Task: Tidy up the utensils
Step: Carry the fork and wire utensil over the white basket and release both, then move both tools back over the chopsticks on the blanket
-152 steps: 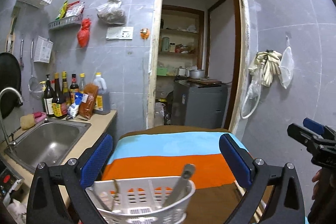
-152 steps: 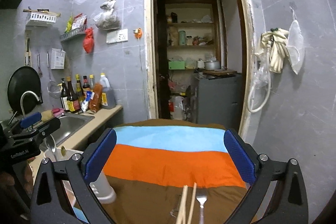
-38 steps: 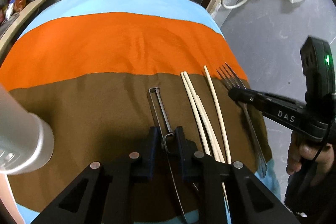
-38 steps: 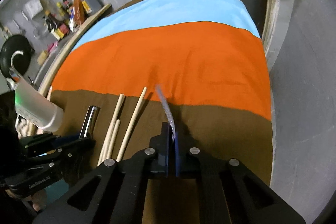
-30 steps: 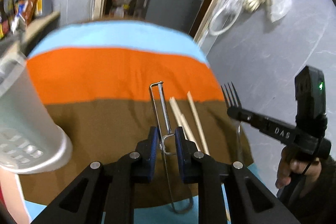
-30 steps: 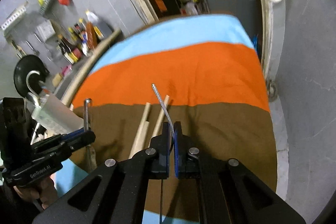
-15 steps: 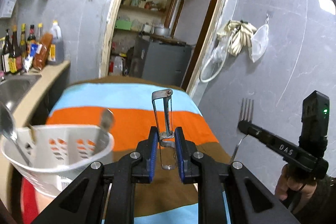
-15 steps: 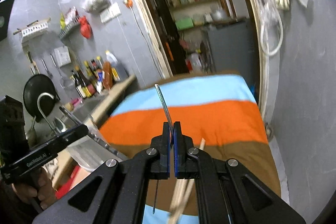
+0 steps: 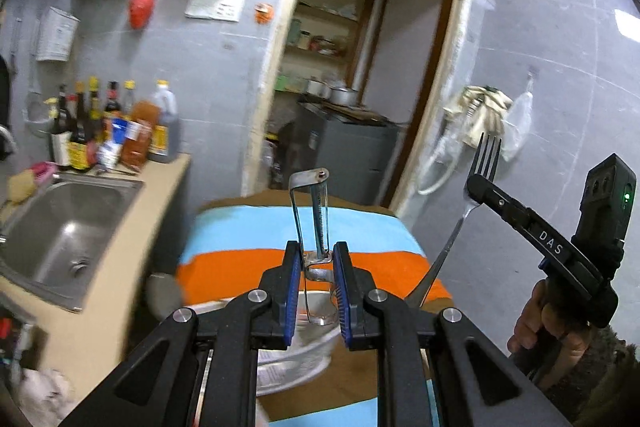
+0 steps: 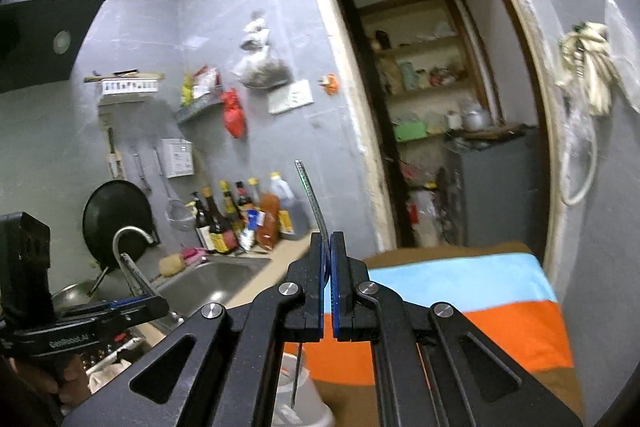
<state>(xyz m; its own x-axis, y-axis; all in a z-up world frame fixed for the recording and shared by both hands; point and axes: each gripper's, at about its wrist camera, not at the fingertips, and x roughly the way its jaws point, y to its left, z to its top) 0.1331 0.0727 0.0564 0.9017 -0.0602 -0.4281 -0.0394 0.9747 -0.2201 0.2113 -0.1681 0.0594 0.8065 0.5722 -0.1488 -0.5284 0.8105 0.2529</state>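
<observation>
Your left gripper [image 9: 316, 259] clamps the peeler [image 9: 310, 217], your right gripper [image 10: 327, 255] the fork [image 9: 472, 183]; the white basket's [image 9: 288, 359] contents seem hidden.

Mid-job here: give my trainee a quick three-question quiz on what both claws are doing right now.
1. True or false: the left claw is shut on a peeler.
2. Which utensil does the right claw hold? A) spoon B) fork C) chopsticks
3. Fill in: below the left claw, partly hidden by it, sits a white ____ on the striped cloth.

Key
1. True: its blue pads clamp the peeler's metal frame, blade end pointing up.
2. B: the fork is gripped near its neck, tines up, handle hanging down.
3. Basket, blurred in this view.
</observation>
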